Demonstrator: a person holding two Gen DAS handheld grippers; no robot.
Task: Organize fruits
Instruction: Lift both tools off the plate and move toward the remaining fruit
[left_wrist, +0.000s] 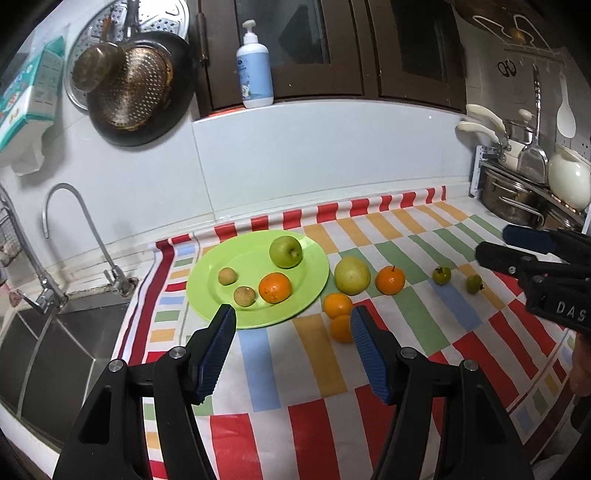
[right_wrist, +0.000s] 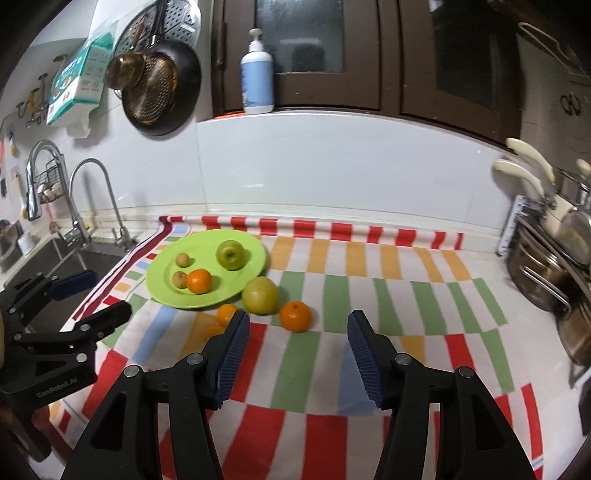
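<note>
fruits lie partly on a green plate (left_wrist: 229, 314) at the far left of the tabletop (left_wrist: 295, 369), partly on the striped cloth (left_wrist: 424, 332) to its right. on the plate: a green apple (left_wrist: 285, 251), an orange (left_wrist: 275, 287) and two small brown fruits (left_wrist: 227, 276) (left_wrist: 244, 295). just right of the plate sit a pale pear (left_wrist: 352, 275), a stemmed orange (left_wrist: 390, 280), and two oranges touching each other (left_wrist: 337, 305) (left_wrist: 341, 328) nearer in. further right are two small green fruits (left_wrist: 441, 275) (left_wrist: 474, 283), apart. the left gripper (left_wrist: 291, 325) hovers near the plate's near edge, spread and holding nothing. the right gripper (right_wrist: 295, 332) hangs over the cloth, also spread and holding nothing.
</note>
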